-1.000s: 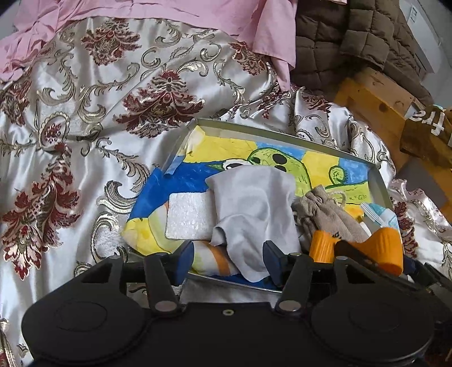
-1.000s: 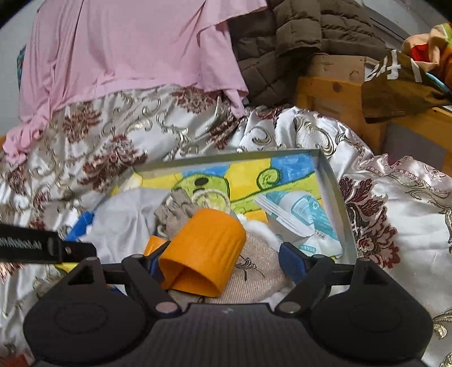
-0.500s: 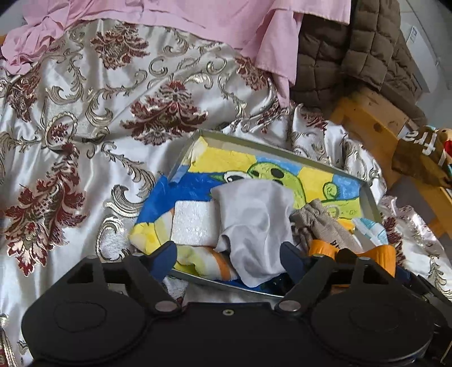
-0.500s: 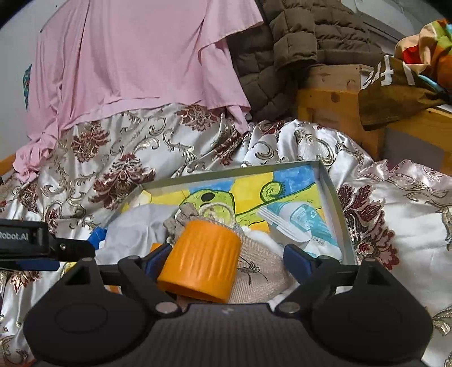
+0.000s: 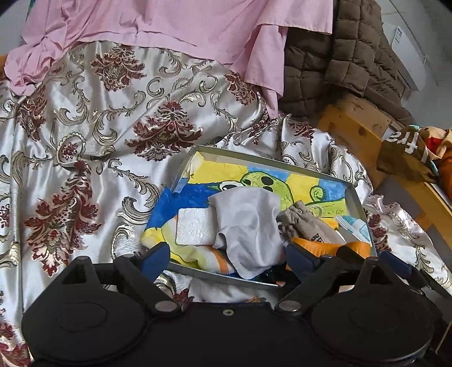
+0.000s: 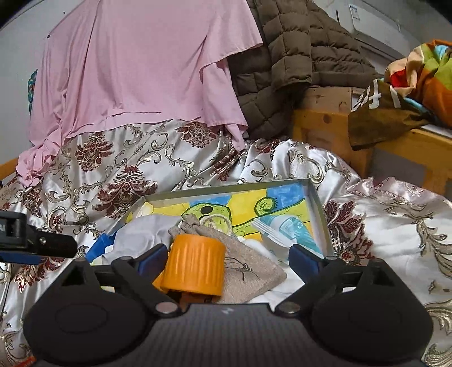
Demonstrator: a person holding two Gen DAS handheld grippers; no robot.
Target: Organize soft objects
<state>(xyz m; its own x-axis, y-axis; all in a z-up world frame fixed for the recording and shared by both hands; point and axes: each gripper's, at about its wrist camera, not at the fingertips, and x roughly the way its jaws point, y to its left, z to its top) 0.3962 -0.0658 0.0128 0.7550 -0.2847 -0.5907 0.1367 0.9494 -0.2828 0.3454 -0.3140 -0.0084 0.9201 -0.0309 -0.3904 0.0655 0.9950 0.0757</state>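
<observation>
A metal tray (image 5: pixel 195 153) with a cartoon-print liner lies on the satin bedspread; it also shows in the right wrist view (image 6: pixel 317 203). In it lie a grey cloth (image 5: pixel 248 223), a white sponge block (image 5: pixel 195 227), a beige drawstring pouch (image 5: pixel 305 223) and an orange ribbed cup (image 6: pixel 195 264). A blue-white packet (image 6: pixel 291 228) sits at the tray's right side. My left gripper (image 5: pixel 226 258) is open and empty at the tray's near edge. My right gripper (image 6: pixel 227 255) is open; the orange cup stands between its fingers beside the left one, resting on the pouch (image 6: pixel 245 265).
A pink garment (image 5: pixel 169 25) and a brown quilted jacket (image 5: pixel 339 59) lie at the back. A wooden bed frame (image 6: pixel 325 124) with colourful fabric (image 6: pixel 421 73) stands to the right. The floral satin bedspread (image 5: pixel 84 141) spreads left of the tray.
Both grippers have pulled back and up from the tray and opened wider. The orange cup has tipped upright between the right fingers.
</observation>
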